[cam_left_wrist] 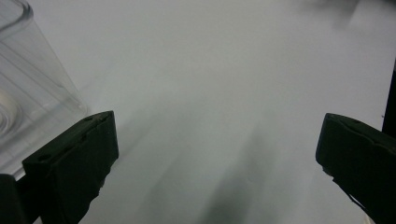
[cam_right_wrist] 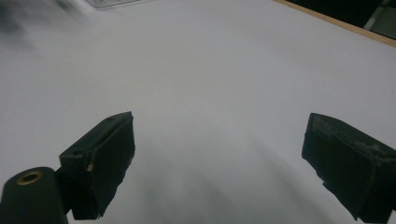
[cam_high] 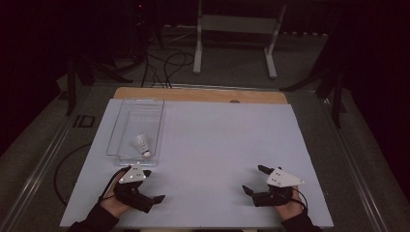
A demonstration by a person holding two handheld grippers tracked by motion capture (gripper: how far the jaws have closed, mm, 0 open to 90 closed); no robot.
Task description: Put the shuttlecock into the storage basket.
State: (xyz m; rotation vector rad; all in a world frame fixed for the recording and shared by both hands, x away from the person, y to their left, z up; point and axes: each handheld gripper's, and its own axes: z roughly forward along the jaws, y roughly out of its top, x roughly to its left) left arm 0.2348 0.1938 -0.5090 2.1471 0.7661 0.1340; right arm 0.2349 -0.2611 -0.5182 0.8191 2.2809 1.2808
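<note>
A white shuttlecock [cam_high: 142, 144] lies inside a clear plastic box [cam_high: 126, 110] at the left of the white table sheet. My left gripper [cam_high: 153, 185] rests open near the front left, just in front of the box, with nothing between its jaws. In the left gripper view, the box corner [cam_left_wrist: 32, 88] shows at the left beside one of the black pads [cam_left_wrist: 77, 158]. My right gripper [cam_high: 254, 179] rests open near the front right over bare sheet. Its pads [cam_right_wrist: 105, 154] stand wide apart in the right gripper view.
The white sheet [cam_high: 217, 140] covers a wooden table whose far edge [cam_high: 203, 94] shows. Beyond it stand a white metal frame [cam_high: 234, 34] and cables [cam_high: 164, 63] on the floor. Dark stands flank the table.
</note>
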